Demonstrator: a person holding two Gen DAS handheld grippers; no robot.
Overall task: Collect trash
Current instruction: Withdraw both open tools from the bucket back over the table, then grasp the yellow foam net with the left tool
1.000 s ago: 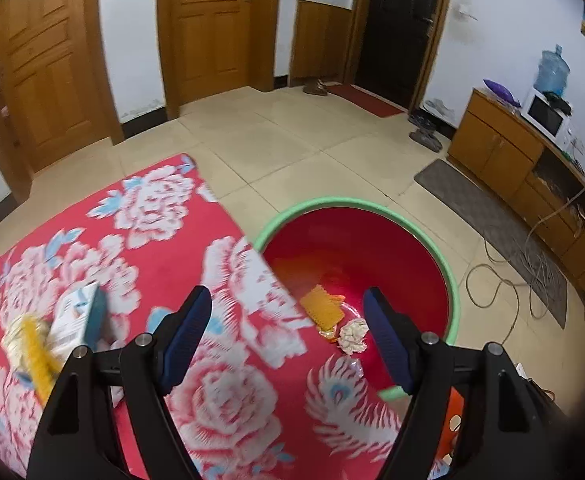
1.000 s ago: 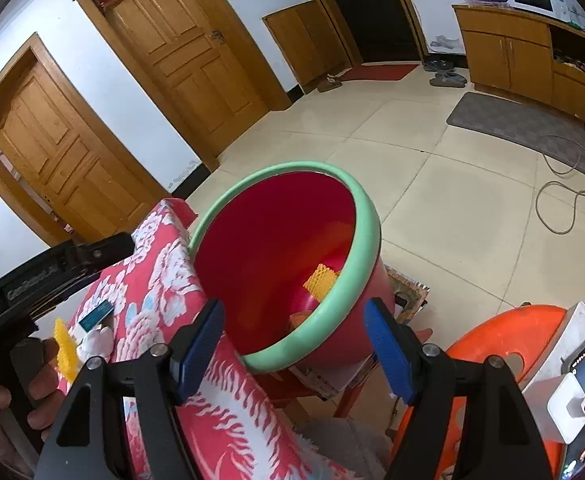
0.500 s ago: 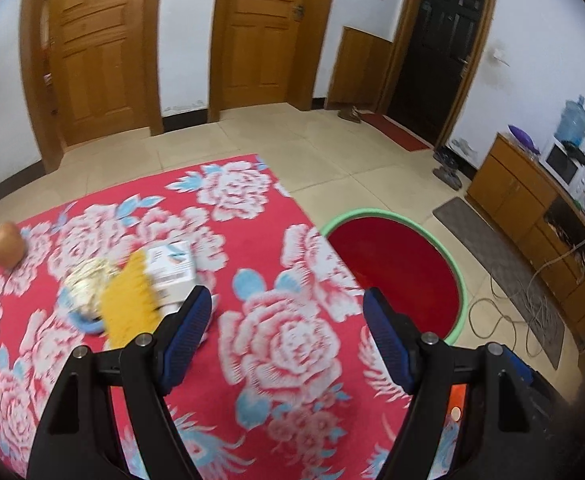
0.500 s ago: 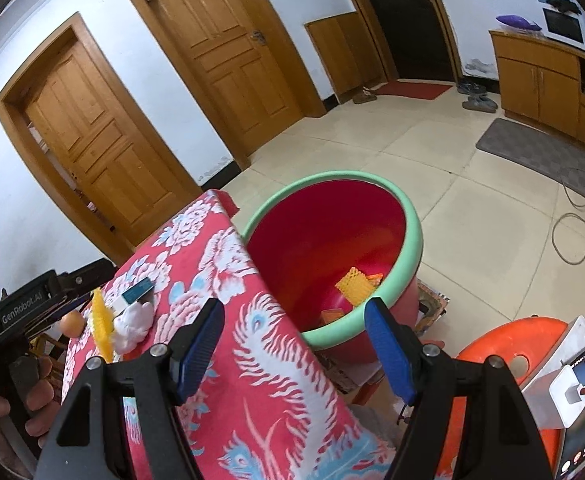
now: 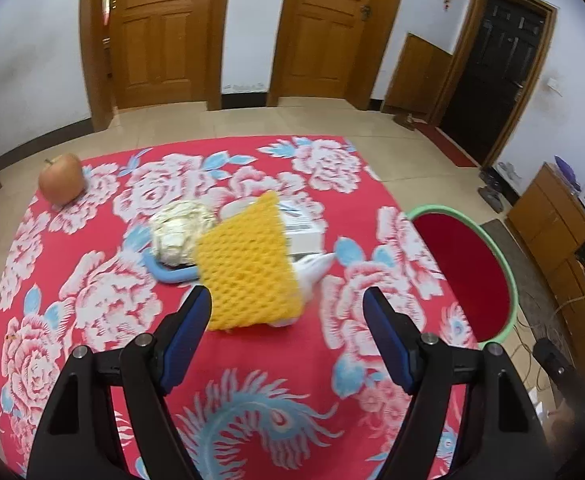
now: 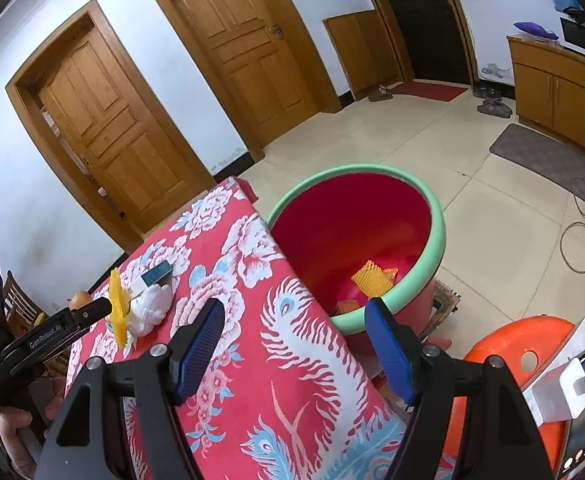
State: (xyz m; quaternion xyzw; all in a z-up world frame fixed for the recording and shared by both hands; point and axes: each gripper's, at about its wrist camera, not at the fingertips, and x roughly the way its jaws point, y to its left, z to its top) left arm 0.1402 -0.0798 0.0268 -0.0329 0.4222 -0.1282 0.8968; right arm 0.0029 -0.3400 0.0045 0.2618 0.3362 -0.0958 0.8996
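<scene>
The left gripper [image 5: 286,310], jaws spread wide and empty, hovers just before a yellow foam net [image 5: 248,268] on the bench [image 5: 92,304], draped in red floral cloth. Beside the net lie crumpled white paper [image 5: 180,232] and a white box [image 5: 300,228]. The right gripper [image 6: 294,332], likewise wide, faces the green-rimmed red tub [image 6: 372,216] holding more netting.

"GenRobot.AI" on left gripper [image 6: 108,307]

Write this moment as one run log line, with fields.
left gripper: open, before yellow foam net | right gripper: open, empty | red bin: holds trash
</scene>
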